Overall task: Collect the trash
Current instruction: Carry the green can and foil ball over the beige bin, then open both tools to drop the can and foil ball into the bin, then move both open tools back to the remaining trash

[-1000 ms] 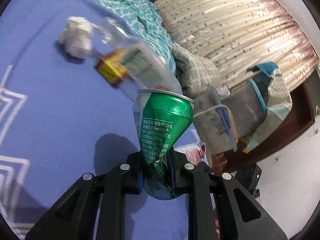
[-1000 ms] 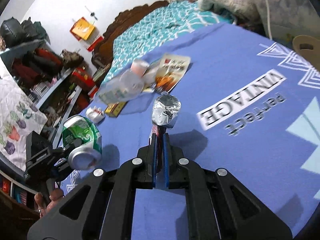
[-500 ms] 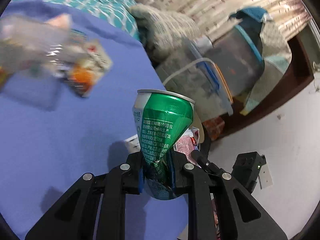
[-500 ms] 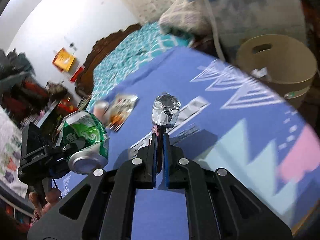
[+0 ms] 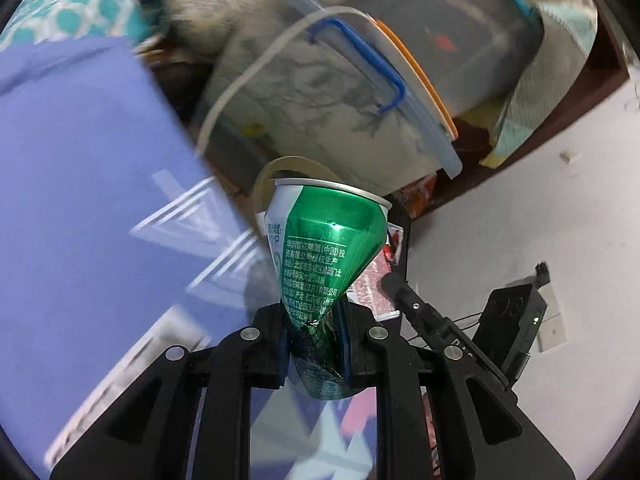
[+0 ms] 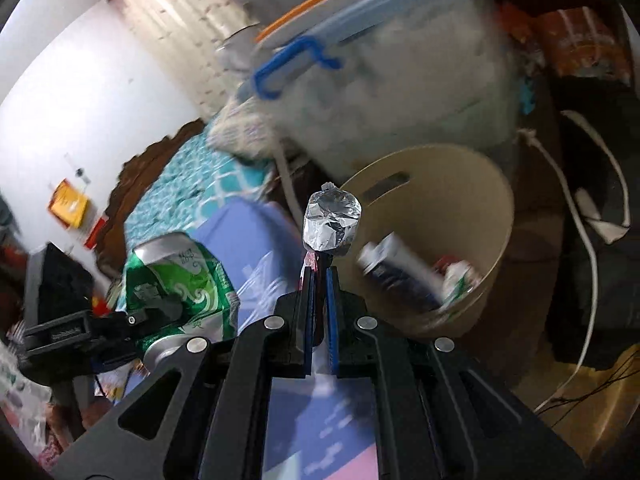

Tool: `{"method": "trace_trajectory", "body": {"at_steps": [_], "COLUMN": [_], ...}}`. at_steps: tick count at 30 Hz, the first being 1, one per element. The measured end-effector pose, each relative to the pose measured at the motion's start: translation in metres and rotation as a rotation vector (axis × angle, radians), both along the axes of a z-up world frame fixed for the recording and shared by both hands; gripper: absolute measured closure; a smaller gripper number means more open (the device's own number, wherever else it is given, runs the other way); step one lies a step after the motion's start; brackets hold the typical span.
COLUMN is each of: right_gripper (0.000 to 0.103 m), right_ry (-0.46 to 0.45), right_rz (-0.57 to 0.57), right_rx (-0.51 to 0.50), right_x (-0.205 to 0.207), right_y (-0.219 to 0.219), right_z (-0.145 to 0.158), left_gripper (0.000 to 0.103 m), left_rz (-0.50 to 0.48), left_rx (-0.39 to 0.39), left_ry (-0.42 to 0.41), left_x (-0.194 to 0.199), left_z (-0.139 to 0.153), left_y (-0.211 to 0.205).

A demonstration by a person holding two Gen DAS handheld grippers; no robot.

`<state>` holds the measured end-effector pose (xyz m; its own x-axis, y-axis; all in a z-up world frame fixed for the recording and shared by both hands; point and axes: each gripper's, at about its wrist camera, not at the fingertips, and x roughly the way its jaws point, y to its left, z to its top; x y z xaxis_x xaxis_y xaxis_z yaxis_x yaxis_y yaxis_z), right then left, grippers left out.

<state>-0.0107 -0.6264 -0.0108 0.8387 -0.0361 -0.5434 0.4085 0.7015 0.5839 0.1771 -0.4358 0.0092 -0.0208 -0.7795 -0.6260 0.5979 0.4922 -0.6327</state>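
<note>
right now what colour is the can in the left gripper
Green with white lettering, crushed can; clearest in the left wrist view.

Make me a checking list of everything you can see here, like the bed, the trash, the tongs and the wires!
Surface: blue printed bedspread, blurred.
Job's things: crushed green can; silver foil wrapper; beige waste bin beside the bed, already holding a carton and other trash.
Clutter: clear storage box with blue latch, folded blankets, bags around the bin.
Tongs: left tongs shut on the can's squashed middle; right tongs shut on the wrapper's lower end, foil head in front of the bin.
Cables: white cable hanging right of the bin; thin wires on the floor.
Surroundings: teal patterned bedding, dark wooden headboard, white wall.
</note>
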Motion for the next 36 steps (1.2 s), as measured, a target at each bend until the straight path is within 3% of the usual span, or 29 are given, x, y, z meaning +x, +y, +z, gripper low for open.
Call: {"method": "trace_trajectory", "body": {"at_steps": [4, 5, 6, 7, 8, 9, 10, 13, 16, 21, 27, 36], "right_gripper": [0.091, 0.090, 0.088, 0.078, 0.047, 0.026, 0.013, 0.015, 0.016, 0.018, 0.022, 0.029], "right_ry": [0.031, 0.043, 0.050, 0.052, 0.046, 0.033, 0.019, -0.024, -0.038, -0.065, -0.071, -0.042], "right_rz": [-0.057, -0.060, -0.057, -0.051, -0.050, -0.055, -0.074, -0.114, -0.104, -0.022, 0.178, 0.570], "right_rx": [-0.006, -0.004, 0.008, 0.030, 0.055, 0.070, 0.068, 0.013, 0.039, 0.060, 0.054, 0.042], "right_x": [0.012, 0.016, 0.014, 0.016, 0.016, 0.013, 0.010, -0.002, -0.004, 0.006, 0.045, 0.135], "right_y": [-0.027, -0.032, -0.036, -0.039, -0.041, -0.042, -0.041, -0.036, -0.030, 0.006, 0.089, 0.261], "right_z": [-0.009, -0.012, -0.017, -0.021, -0.024, -0.026, -0.026, -0.016, -0.012, -0.003, 0.016, 0.036], "left_gripper": [0.083, 0.075, 0.054, 0.049, 0.049, 0.049, 0.049, 0.049, 0.049, 0.049, 0.049, 0.049], "left_rz": [-0.031, -0.024, -0.014, 0.002, 0.017, 0.016, 0.014, 0.027, 0.066, 0.196, 0.381, 0.693], "left_rx": [0.041, 0.060, 0.075, 0.085, 0.090, 0.089, 0.087, 0.073, 0.047, -0.007, 0.003, 0.013], "left_ry": [-0.046, -0.047, -0.043, -0.043, -0.048, -0.047, -0.046, -0.085, -0.118, -0.160, -0.153, -0.061], "left_x": [0.006, 0.010, 0.012, 0.014, 0.016, 0.017, 0.017, 0.013, 0.007, -0.006, -0.021, -0.039], "left_z": [-0.004, -0.008, -0.011, -0.013, -0.015, -0.016, -0.016, -0.010, 0.001, 0.015, 0.016, -0.006], "left_y": [-0.052, -0.064, -0.071, -0.075, -0.076, -0.075, -0.076, -0.055, -0.022, 0.067, 0.181, 0.365]}}
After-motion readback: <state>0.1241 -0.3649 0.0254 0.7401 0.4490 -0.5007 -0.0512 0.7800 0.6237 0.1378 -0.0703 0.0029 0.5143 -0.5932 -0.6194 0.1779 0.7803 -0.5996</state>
